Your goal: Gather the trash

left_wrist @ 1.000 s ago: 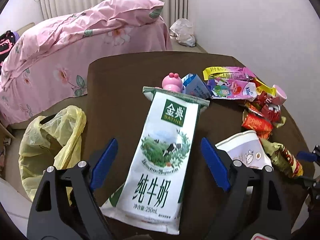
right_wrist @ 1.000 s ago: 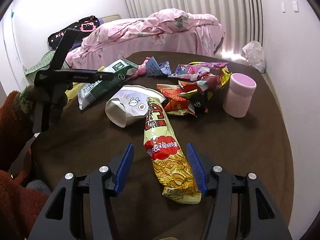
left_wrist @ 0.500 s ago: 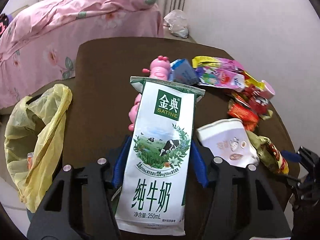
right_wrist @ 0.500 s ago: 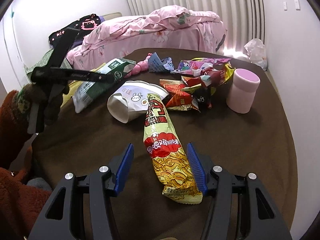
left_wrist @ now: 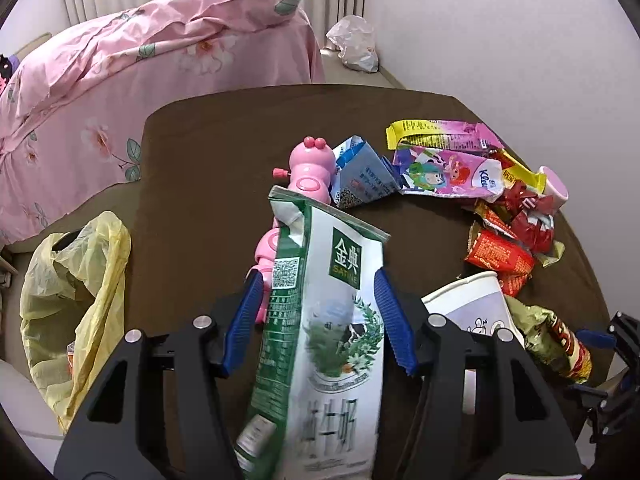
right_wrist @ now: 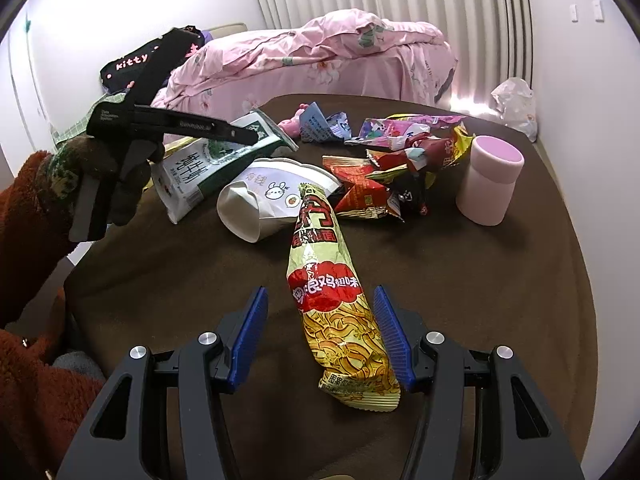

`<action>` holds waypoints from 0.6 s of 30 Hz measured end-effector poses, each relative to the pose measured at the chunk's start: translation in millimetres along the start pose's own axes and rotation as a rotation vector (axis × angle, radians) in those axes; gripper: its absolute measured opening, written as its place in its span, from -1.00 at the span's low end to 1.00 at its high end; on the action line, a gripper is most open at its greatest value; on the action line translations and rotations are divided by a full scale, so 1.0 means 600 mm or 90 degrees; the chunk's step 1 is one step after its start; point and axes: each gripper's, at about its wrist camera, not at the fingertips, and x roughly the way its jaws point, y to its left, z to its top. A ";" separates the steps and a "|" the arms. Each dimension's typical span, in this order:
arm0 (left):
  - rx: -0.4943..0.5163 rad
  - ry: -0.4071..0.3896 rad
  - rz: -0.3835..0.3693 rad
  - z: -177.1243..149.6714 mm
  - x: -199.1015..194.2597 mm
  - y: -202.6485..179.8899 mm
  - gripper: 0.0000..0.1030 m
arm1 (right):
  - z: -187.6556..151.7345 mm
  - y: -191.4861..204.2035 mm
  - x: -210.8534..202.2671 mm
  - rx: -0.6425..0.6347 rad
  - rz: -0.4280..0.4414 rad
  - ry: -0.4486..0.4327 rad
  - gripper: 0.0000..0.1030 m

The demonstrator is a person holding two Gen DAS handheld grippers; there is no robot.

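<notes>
Left gripper (left_wrist: 318,322) clamps one green-and-white milk carton (left_wrist: 324,344). Right gripper (right_wrist: 320,340) stands open, its fingers either side of one yellow noodle packet (right_wrist: 340,300). One paper cup (right_wrist: 268,200) lies nearby.

Closed from wide open onto the milk carton (left_wrist: 324,344), the left gripper (left_wrist: 320,320), blue pads now pressing both sides. Carton lifted off the brown table (left_wrist: 208,152) and twisted, its left side panel now showing.

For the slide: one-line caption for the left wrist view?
Left gripper clamps a milk carton above the littered table, yellow bag alongside.
</notes>
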 end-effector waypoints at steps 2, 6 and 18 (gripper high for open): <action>0.009 0.002 -0.013 -0.002 -0.003 -0.009 0.06 | 0.002 0.000 -0.002 -0.006 -0.004 0.000 0.01; 0.048 -0.001 -0.001 -0.002 -0.006 -0.030 0.07 | 0.013 0.006 0.001 -0.035 -0.026 0.004 0.01; 0.070 0.000 -0.094 -0.027 -0.026 -0.039 0.11 | 0.045 -0.014 0.025 -0.036 -0.033 0.015 -0.66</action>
